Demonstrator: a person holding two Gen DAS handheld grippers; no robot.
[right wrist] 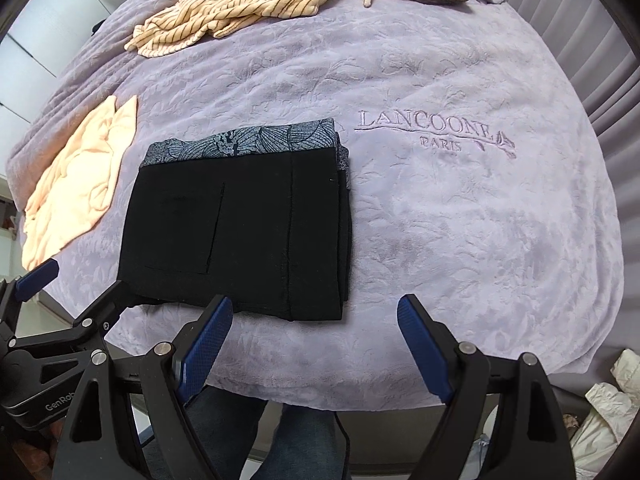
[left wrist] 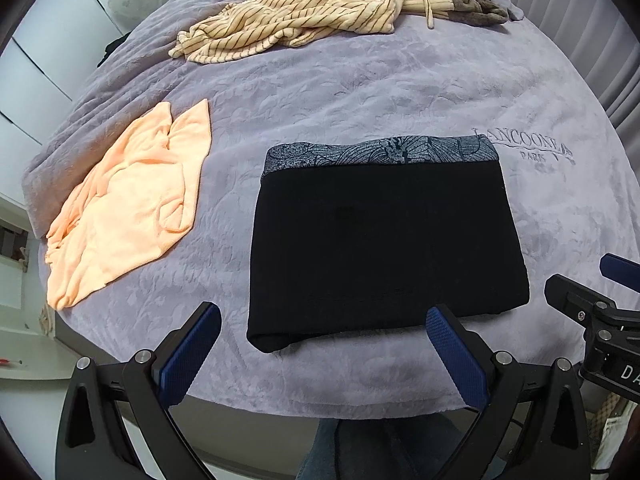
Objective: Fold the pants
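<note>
Black pants [left wrist: 384, 240] with a grey leaf-print waistband lie folded into a flat rectangle on the lilac blanket [left wrist: 360, 92]; they also show in the right wrist view [right wrist: 240, 232]. My left gripper [left wrist: 322, 316] is open and empty, just short of the pants' near edge. My right gripper [right wrist: 314, 308] is open and empty, near the pants' near right corner. Each gripper shows at the edge of the other's view.
An orange garment [left wrist: 128, 208] lies left of the pants. A striped cream garment [left wrist: 304, 12] and a brown one [left wrist: 468, 0] lie at the far side. The bed's near edge runs just under the grippers. White bags [right wrist: 604, 412] sit on the floor at right.
</note>
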